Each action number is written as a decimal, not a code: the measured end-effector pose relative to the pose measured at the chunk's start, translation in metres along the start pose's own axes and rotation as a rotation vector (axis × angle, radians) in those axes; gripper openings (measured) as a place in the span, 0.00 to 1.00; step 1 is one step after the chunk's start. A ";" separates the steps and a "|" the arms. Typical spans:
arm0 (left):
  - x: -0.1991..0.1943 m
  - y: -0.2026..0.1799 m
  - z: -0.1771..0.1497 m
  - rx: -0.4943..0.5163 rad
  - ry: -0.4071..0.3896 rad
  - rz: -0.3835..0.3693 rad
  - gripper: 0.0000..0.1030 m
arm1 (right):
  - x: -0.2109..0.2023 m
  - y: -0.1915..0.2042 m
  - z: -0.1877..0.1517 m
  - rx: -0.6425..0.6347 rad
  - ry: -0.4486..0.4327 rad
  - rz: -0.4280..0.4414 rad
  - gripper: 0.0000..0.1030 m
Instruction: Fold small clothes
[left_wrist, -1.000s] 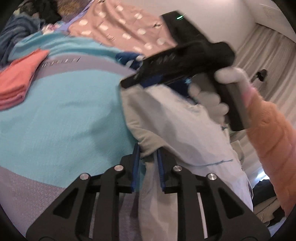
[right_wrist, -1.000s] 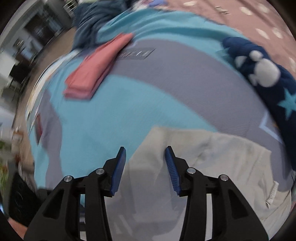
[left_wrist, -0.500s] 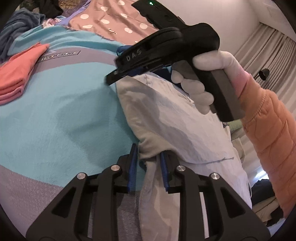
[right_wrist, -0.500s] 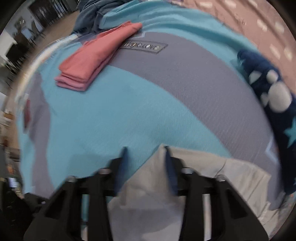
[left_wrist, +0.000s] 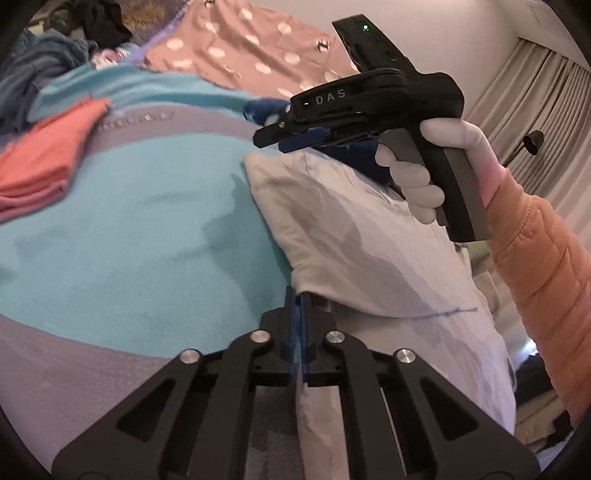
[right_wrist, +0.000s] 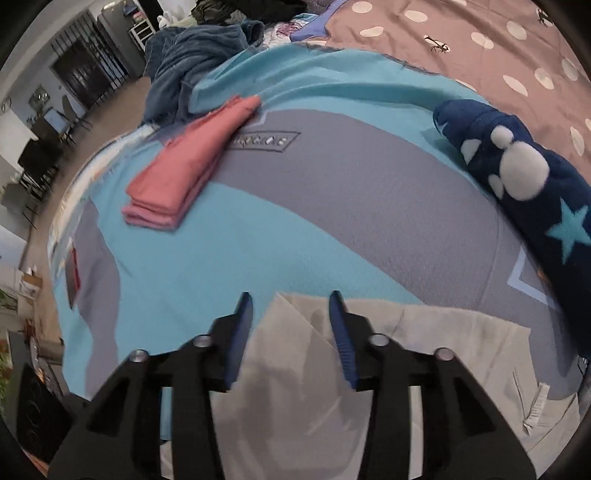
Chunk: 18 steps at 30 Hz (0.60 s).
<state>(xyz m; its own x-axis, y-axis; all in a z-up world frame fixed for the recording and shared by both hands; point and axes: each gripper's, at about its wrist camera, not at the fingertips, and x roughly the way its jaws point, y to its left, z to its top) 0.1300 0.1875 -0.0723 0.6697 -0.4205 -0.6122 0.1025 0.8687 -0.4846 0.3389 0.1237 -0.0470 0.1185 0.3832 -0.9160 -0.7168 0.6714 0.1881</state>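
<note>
A pale beige garment (left_wrist: 354, 236) lies on the blue and grey blanket (left_wrist: 122, 236). My left gripper (left_wrist: 298, 295) is shut on the garment's near edge, the cloth pinched between its blue pads. My right gripper (left_wrist: 273, 139) hovers above the garment's far corner in the left wrist view. In the right wrist view the right gripper (right_wrist: 291, 306) is open and empty, just above the same garment's (right_wrist: 369, 369) corner, the jaws either side of it.
A folded pink stack (right_wrist: 192, 166) lies far left on the blanket (right_wrist: 332, 192). A dark blue plush garment with white dots and a star (right_wrist: 524, 184) lies right. A crumpled dark blue cloth (right_wrist: 192, 59) and a spotted pink sheet (right_wrist: 461, 48) lie beyond.
My left gripper closed fully on the garment's edge. My right gripper rose from the garment's far corner, open and without the cloth.
</note>
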 end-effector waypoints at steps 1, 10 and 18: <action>0.002 0.000 0.000 -0.001 0.008 0.006 0.13 | 0.006 0.004 -0.002 -0.004 0.008 0.000 0.43; -0.004 0.006 0.002 -0.026 -0.032 0.065 0.01 | 0.011 0.009 0.006 0.092 -0.170 -0.093 0.01; -0.001 0.010 -0.001 -0.015 0.013 0.079 0.01 | -0.037 -0.016 -0.039 0.176 -0.262 -0.128 0.23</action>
<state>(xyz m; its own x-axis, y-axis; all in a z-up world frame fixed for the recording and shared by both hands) 0.1300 0.1968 -0.0771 0.6657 -0.3543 -0.6567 0.0385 0.8953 -0.4439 0.3187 0.0739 -0.0297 0.3888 0.4237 -0.8181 -0.5580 0.8149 0.1569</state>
